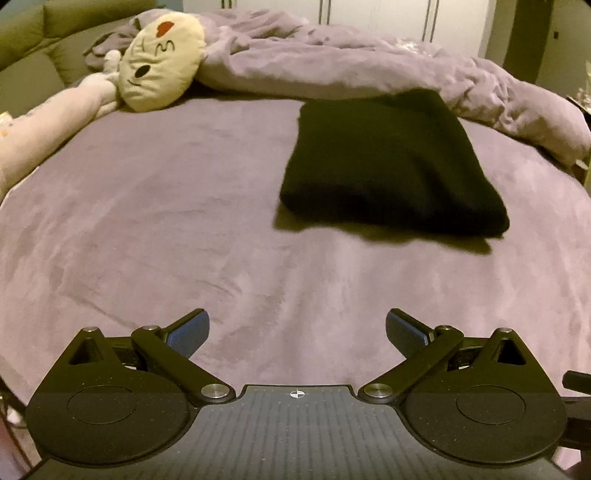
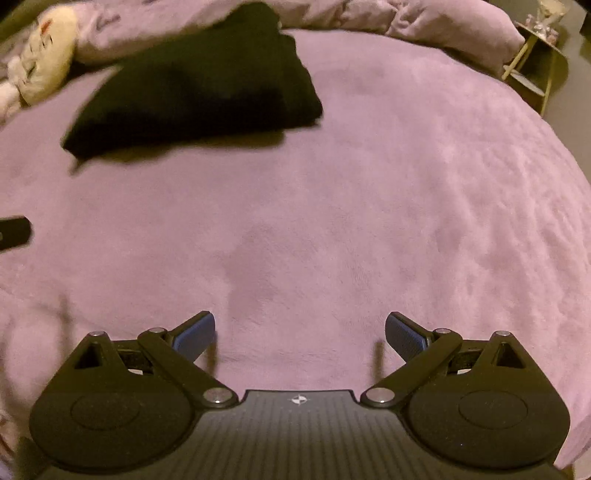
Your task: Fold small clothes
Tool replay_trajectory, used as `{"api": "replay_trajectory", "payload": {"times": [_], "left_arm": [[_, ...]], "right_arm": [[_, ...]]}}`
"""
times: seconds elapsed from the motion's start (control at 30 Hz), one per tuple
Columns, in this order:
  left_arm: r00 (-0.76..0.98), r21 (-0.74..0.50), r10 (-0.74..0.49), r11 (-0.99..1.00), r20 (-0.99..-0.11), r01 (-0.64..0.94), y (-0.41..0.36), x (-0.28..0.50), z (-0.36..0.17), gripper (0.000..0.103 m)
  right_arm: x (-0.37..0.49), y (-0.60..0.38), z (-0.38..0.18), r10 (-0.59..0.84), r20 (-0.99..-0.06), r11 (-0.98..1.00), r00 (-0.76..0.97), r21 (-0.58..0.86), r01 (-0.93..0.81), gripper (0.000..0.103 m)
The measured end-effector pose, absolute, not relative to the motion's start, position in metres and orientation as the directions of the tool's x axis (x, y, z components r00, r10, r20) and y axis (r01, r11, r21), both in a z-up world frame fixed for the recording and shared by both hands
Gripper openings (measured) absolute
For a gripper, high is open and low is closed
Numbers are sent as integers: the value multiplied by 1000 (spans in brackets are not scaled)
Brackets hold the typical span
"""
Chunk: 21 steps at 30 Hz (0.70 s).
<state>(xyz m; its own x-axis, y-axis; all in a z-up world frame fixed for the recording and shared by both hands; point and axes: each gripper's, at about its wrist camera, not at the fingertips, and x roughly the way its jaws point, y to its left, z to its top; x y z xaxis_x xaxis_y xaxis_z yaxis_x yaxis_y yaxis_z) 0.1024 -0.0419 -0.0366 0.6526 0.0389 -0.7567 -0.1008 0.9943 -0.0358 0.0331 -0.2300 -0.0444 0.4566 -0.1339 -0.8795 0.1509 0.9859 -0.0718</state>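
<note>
A black garment (image 1: 388, 162) lies folded into a thick rectangle on the mauve bed cover (image 1: 184, 221), far ahead and to the right in the left wrist view. The right wrist view shows the same black garment (image 2: 199, 85) at the upper left, its far end touching the rumpled duvet. My left gripper (image 1: 297, 332) is open over bare cover, well short of the garment, nothing between its blue pads (image 1: 190, 334). My right gripper (image 2: 300, 334) is also open and empty above the cover (image 2: 369, 203). Part of the other gripper (image 2: 13, 232) pokes in at the left edge.
A rumpled mauve duvet (image 1: 351, 62) is bunched along the back of the bed. A cream plush toy with a drawn face (image 1: 159, 62) lies at the back left. A small wooden side table (image 2: 535, 62) stands beyond the bed's right edge. White wardrobe doors (image 1: 369, 14) stand behind.
</note>
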Motion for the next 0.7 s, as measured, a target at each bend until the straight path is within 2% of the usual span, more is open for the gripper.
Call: {"api": "replay_trajectory", "payload": {"times": [0.17,0.33,0.53,0.7], "left_arm": [[657,14,62,997,-751,-78,-50,101,-15,103],[661,0,42,998,-749,-63,-53,100,-7,103],[663,13,60,997,-746,-75,-53,107,-2,103],[671,48,43,999,-740,-11,-62,113,2,103]], "right_arm": [[51,-214,-14,-81,-882,995,464,-42,94,99],[60,-201,6,-61,-872,998,486,-38,56,99],[66,-194,14,-103,-857,995,505,-93,44,99],[70,-193,16,-112,-852,994,512,-106,40,99]]}}
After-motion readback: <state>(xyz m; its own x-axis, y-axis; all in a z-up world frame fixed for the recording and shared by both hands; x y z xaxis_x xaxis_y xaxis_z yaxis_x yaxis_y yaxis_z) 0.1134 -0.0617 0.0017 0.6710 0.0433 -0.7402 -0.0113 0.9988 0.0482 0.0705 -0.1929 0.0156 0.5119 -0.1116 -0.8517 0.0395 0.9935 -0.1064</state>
